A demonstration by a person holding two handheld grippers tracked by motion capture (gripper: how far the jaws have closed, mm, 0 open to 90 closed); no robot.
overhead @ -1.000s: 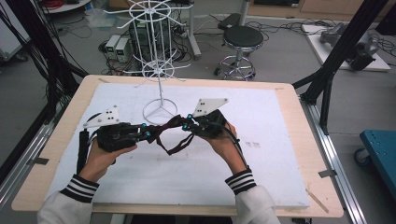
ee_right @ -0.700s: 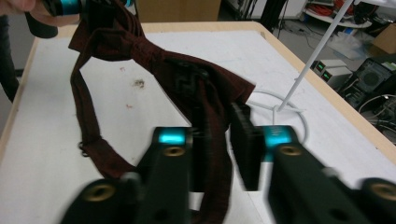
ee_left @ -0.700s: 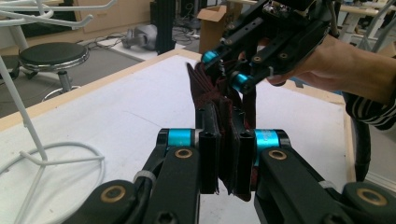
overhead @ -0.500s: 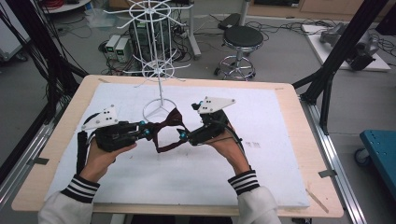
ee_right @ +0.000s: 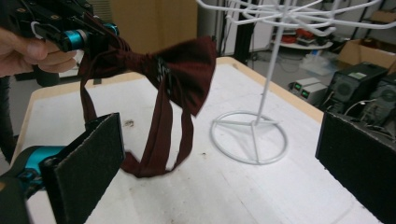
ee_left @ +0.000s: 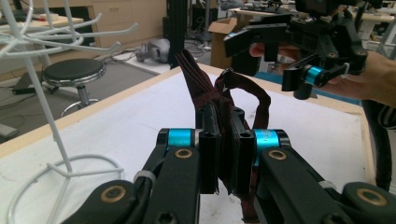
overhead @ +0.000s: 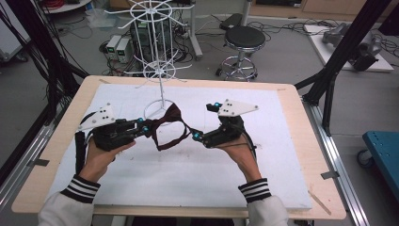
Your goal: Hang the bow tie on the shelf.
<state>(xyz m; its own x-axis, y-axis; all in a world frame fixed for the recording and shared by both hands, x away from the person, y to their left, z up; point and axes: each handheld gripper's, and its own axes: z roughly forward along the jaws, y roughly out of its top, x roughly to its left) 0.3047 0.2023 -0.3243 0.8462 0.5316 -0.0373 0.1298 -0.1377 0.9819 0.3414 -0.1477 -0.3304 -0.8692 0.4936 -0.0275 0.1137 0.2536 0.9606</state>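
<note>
We are looking at one dark red bow tie (overhead: 170, 117), hanging above the white-covered worktop (overhead: 197, 174) just in front of the base ring of one white wire display stand (overhead: 159, 70). Its strap loop (overhead: 165, 139) is drooping toward the padding, and in the right gripper view the loop's lowest fold is touching the cover. In the left gripper view, the part of the tie pinched between the jaws is lying hidden, and the stand's top is running out of frame.

Two grippers are working here. The left gripper (overhead: 141, 129) is clamping one wing of the bow tie tightly between its jaws. The right gripper (overhead: 197, 136) is sitting just beside the strap with its jaws having just been opening; they are standing wide with nothing between them, apart from the cloth.
</note>
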